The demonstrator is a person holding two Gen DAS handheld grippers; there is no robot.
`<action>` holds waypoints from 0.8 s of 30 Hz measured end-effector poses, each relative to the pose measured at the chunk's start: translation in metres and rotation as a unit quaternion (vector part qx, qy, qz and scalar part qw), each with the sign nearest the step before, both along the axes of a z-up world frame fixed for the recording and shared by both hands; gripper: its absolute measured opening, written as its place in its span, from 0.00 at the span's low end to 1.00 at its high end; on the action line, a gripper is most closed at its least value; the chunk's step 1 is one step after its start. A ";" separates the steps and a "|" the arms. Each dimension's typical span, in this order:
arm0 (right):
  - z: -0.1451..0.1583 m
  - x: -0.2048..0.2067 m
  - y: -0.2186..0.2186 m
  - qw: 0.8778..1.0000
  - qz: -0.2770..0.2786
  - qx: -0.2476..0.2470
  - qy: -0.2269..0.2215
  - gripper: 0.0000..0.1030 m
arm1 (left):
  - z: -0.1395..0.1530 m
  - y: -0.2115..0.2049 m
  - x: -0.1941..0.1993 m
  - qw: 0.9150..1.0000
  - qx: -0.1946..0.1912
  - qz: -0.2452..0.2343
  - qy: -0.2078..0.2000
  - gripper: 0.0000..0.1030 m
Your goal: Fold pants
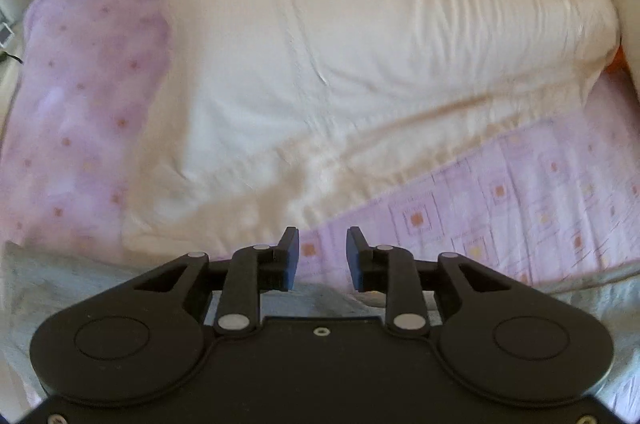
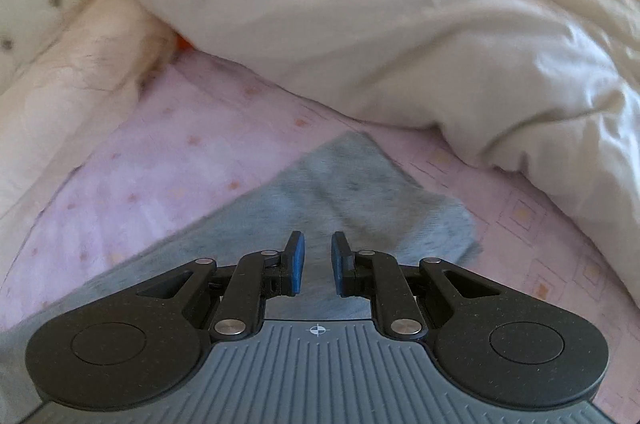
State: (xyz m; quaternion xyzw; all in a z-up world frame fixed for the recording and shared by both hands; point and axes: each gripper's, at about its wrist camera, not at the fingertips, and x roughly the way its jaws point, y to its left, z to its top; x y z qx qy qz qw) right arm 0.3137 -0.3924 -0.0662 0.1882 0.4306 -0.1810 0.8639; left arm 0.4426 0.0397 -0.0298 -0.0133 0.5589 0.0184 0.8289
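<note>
Grey pants point(image 2: 352, 191) lie flat on the lilac sheet point(image 2: 160, 163), long axis running away toward the duvet point(image 2: 360, 43) (both grippers, left point(image 1: 322, 258) and right point(image 2: 318, 262), spread, empty).

Both wrist cams sat low and close over the bed, looking forward toward 12 o'clock. Left one faced the white duvet point(image 1: 400, 43); right one saw it too, plus the same pink sheet point(image 2: 160, 163).

Soft daylight fills both views, brightest on the white duvet point(image 1: 400, 35), which nearly washes out with glare at its right folds point(image 2: 580, 71). Motion blur smears the sheet point(image 2: 160, 163). Fisheye bending curves the edges, and dark corners vignette each frame.
</note>
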 end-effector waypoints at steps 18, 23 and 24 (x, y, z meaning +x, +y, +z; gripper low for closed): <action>0.007 -0.091 0.273 0.938 0.329 0.094 -0.057 0.15 | -0.037 0.183 -0.197 0.995 0.030 0.098 0.014 0.60; -0.006 -0.095 0.299 0.937 0.337 0.082 -0.036 0.15 | -0.047 0.198 -0.204 0.993 0.001 0.118 0.003 0.61; -0.008 -0.092 0.301 0.938 0.335 0.079 -0.033 0.15 | -0.052 0.202 -0.201 0.993 -0.009 0.121 0.002 0.61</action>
